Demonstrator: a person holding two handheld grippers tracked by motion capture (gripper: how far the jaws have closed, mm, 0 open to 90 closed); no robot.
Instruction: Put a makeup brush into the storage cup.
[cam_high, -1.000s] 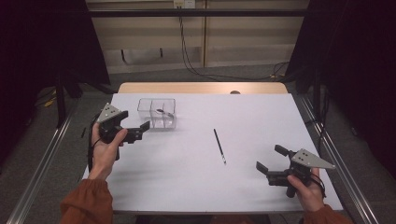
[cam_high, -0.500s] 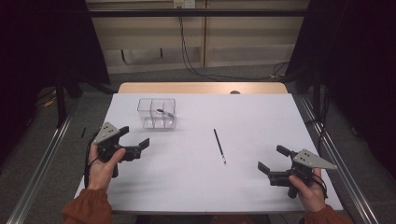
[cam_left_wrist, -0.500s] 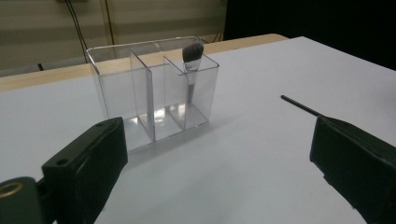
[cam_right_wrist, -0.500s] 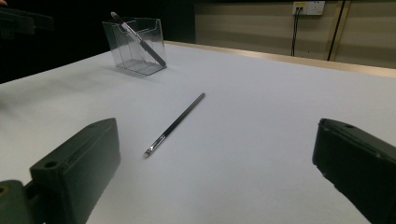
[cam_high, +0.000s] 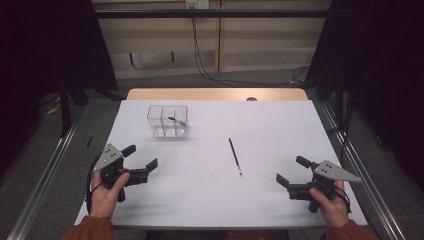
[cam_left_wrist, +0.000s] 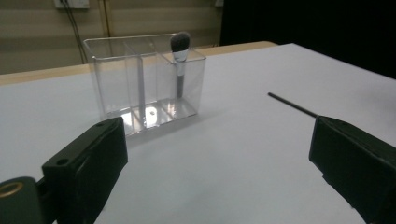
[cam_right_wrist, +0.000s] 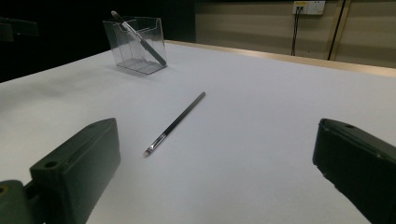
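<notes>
A clear plastic organiser (cam_high: 168, 121) (cam_left_wrist: 144, 79) (cam_right_wrist: 135, 43) with compartments stands at the table's back left, a dark makeup brush (cam_left_wrist: 179, 56) (cam_right_wrist: 137, 36) leaning in one end compartment. A thin black brush (cam_high: 235, 156) (cam_right_wrist: 175, 123) lies flat mid-table; its handle end (cam_left_wrist: 292, 105) shows in the left gripper view. My left gripper (cam_high: 140, 158) is near the front left, open and empty, jaws pointing toward the organiser. At the front right my right gripper (cam_high: 293, 170) is open and empty, facing the thin brush.
The white table (cam_high: 280, 125) has a wooden strip along its far edge (cam_high: 215, 94). Metal rails (cam_high: 45, 170) run along both sides, and cables (cam_high: 210, 65) hang against the back wall.
My left gripper has drawn back from beside the organiser toward the front left edge. The right gripper has barely moved.
</notes>
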